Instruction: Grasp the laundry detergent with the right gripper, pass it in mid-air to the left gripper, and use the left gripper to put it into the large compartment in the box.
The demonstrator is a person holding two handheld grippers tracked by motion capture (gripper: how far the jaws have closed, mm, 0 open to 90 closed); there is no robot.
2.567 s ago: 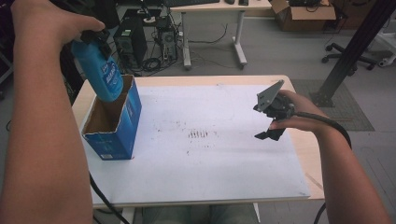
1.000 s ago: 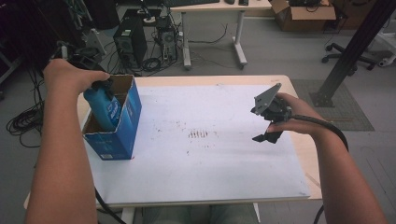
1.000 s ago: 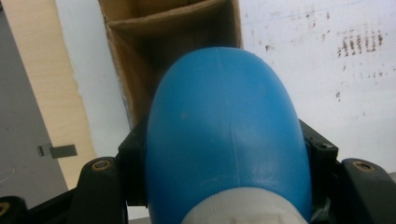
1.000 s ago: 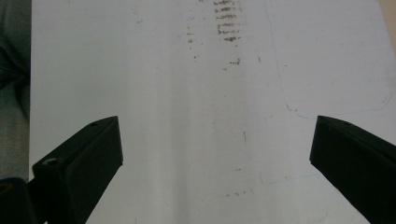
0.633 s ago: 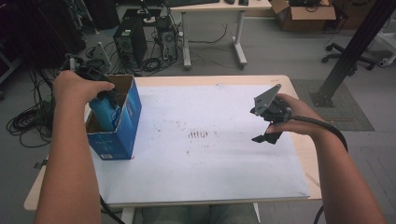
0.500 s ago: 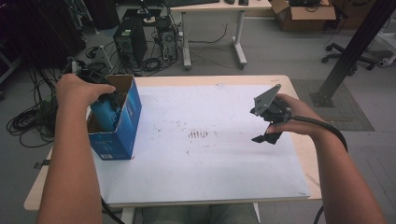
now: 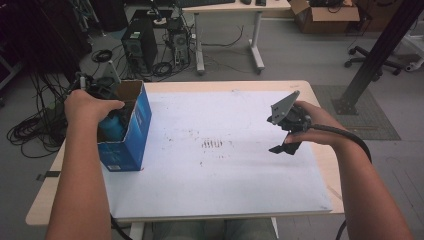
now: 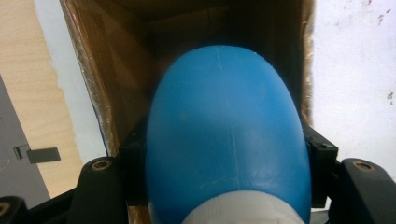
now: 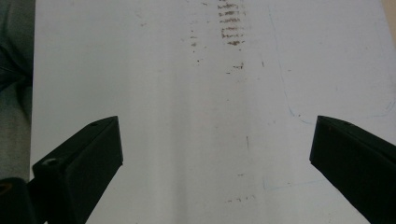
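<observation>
Blue bottle going into blue box, left gripper pinching it.

One blue bottle [image 8: 226,135] with white cap, no readable label; one open blue cardboard box [image 7: 131,131] at table's left edge, print on it too small to read. Left gripper [image 8: 224,158] jaws clamp bottle's sides, bottle inside the box, left hand [image 7: 87,105] over box top. Right gripper [image 7: 286,131] held above white sheet [image 7: 225,175], jaws spread wide, nothing between; faint brown marks on sheet.

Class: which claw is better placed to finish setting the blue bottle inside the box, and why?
Left. The left claw is shut on the blue bottle, already partly inside the blue box. The right claw hangs open above the white sheet.
</observation>
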